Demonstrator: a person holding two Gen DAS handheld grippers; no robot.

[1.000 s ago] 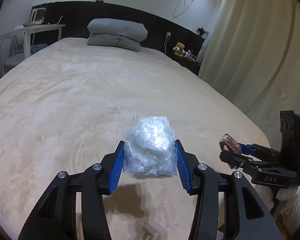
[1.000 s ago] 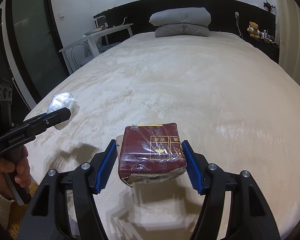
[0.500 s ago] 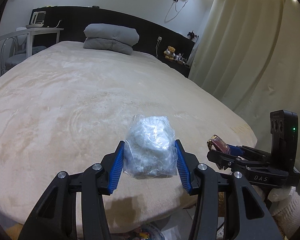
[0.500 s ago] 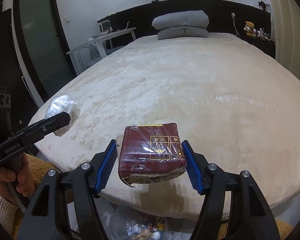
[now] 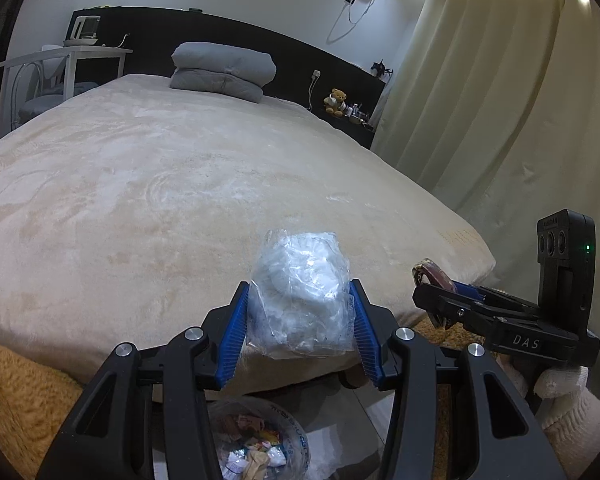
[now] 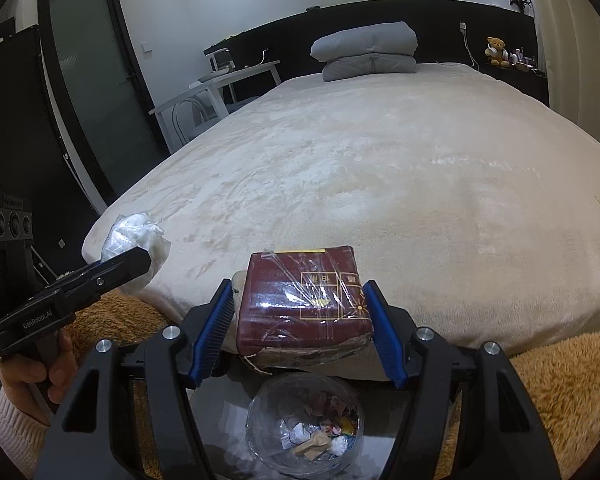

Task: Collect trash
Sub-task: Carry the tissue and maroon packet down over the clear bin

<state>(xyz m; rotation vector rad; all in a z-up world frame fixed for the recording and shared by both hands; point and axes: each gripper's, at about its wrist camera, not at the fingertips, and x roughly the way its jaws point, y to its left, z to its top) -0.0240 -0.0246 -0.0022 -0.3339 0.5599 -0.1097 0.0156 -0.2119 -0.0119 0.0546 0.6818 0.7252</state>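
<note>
My left gripper (image 5: 299, 318) is shut on a crumpled clear plastic bag (image 5: 300, 296) and holds it in the air past the foot of the bed. My right gripper (image 6: 300, 316) is shut on a dark red box wrapped in torn plastic film (image 6: 304, 300). A bin lined with a clear bag (image 6: 304, 424), with several scraps inside, stands on the floor right below the red box. The bin also shows in the left wrist view (image 5: 260, 440), low between the fingers. The right gripper appears at the right of the left wrist view (image 5: 432, 292); the left gripper appears at the left of the right wrist view (image 6: 136, 256).
A bed with a beige blanket (image 6: 380, 184) fills the middle. Grey folded pillows (image 6: 366, 50) lie at its head. A white desk and chair (image 6: 216, 92) stand left, curtains (image 5: 500, 100) right. A tan fluffy rug (image 6: 560, 380) lies at the bed's foot.
Both grippers have drawn back from over the bed to beyond its foot, still holding their items. The bin on the floor has come into view below them.
</note>
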